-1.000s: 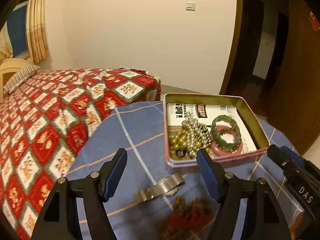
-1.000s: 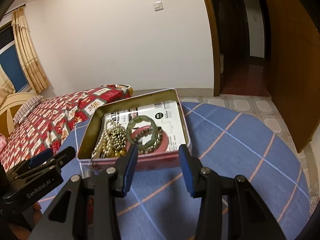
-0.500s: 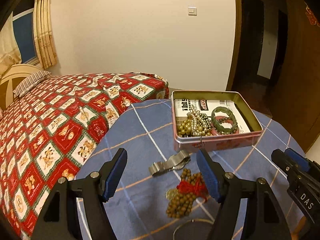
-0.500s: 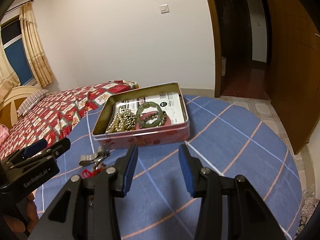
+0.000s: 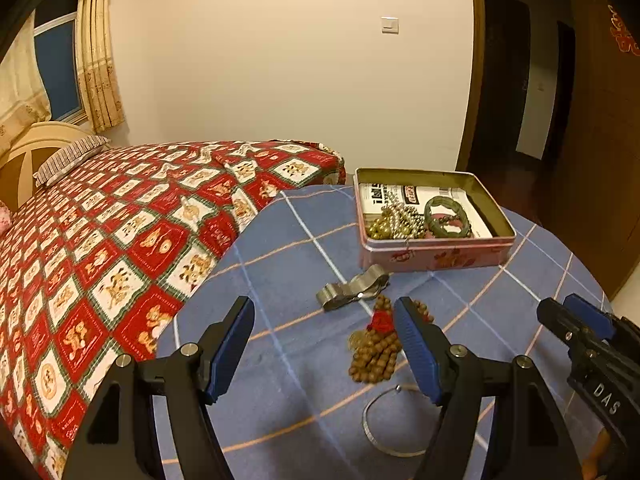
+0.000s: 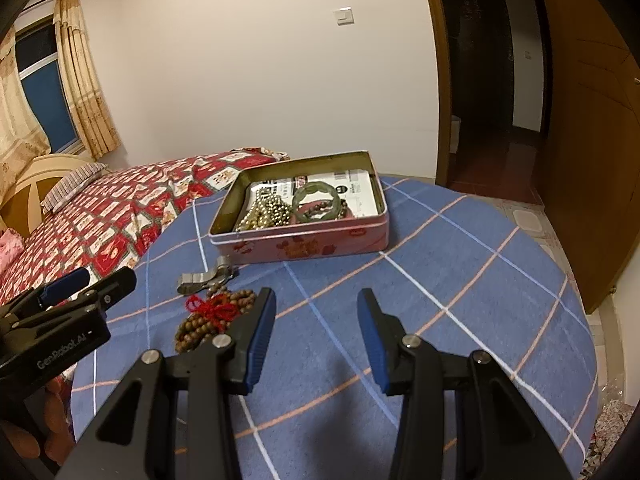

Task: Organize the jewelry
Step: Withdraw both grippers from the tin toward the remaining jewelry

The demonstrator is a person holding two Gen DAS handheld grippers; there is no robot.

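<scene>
Both tongs empty above the surface (image 5: 280,360). Left tongs (image 5: 326,344) gape wide; right tongs (image 6: 316,340) stand narrower, nothing between either pair. Judged: backed off for an overview before the next pick.

Tin (image 5: 436,254) at 1 o'clock of the left tongs, lid off, holding a pearl strand (image 5: 394,224), green bangle (image 5: 446,216) and printed paper (image 5: 404,194).

Still loose on the cloth: metal watch band (image 5: 352,290) at 12 o'clock, wooden bead string (image 5: 374,354) with red tassel, thin silver bangle (image 5: 372,424) nearest.
</scene>
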